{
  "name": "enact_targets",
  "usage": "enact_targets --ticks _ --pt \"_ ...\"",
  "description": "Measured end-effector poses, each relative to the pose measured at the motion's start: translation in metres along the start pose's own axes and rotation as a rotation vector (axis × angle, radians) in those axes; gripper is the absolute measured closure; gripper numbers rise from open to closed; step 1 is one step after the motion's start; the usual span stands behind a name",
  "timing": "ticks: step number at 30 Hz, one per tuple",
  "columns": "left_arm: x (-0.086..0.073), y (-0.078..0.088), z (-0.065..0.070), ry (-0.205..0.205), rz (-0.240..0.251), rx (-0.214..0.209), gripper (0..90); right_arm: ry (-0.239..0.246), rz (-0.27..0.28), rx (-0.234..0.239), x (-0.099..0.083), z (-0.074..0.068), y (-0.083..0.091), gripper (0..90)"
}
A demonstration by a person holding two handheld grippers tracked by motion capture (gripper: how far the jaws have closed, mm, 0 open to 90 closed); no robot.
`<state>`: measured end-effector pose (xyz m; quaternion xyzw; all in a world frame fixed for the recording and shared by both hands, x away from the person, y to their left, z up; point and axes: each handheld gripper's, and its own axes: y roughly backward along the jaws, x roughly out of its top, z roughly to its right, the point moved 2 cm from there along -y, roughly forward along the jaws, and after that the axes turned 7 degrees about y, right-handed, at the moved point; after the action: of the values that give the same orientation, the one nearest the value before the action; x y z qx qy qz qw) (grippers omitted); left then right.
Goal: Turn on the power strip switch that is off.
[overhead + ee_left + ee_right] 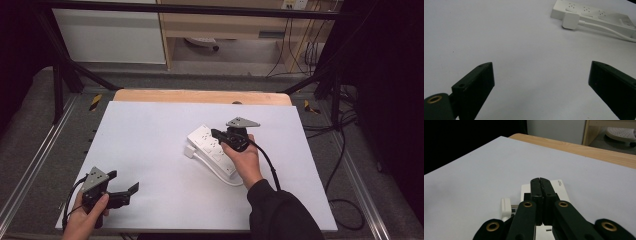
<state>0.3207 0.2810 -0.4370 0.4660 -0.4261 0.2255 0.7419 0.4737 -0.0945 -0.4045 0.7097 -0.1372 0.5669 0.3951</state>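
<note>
High view: white plastic power strip (212, 149) lies diagonal at frame centre on smooth matte white sheet (150, 150); round white cord loops at its lower end, boxy plug (190, 150) just beside its left edge. Right gripper (218, 134), black, jaws pressed together, tip over strip's upper half; contact unclear. Left gripper (125, 186) lower left, blocky jaws spread wide, nothing between.

power strip (212, 145): glossy white plastic | table (150, 140): matt white sheet, wooden edge | claw (540, 185): matt black plastic
</note>
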Motion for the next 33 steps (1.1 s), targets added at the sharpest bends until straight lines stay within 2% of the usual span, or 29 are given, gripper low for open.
enact_targets --ticks 16,27,33 --pt "-0.002 -0.002 -0.001 0.007 -0.013 0.015 6.4 -0.052 -0.01 0.009 -0.019 -0.002 -0.005 90.0" --pt "-0.001 -0.001 -0.002 0.007 -0.011 0.008 6.4 -0.07 -0.069 0.012 -0.036 -0.006 -0.015 90.0" --pt "-0.001 -0.001 -0.002 0.007 -0.013 0.011 6.4 -0.081 -0.089 0.017 -0.038 -0.006 -0.016 90.0"
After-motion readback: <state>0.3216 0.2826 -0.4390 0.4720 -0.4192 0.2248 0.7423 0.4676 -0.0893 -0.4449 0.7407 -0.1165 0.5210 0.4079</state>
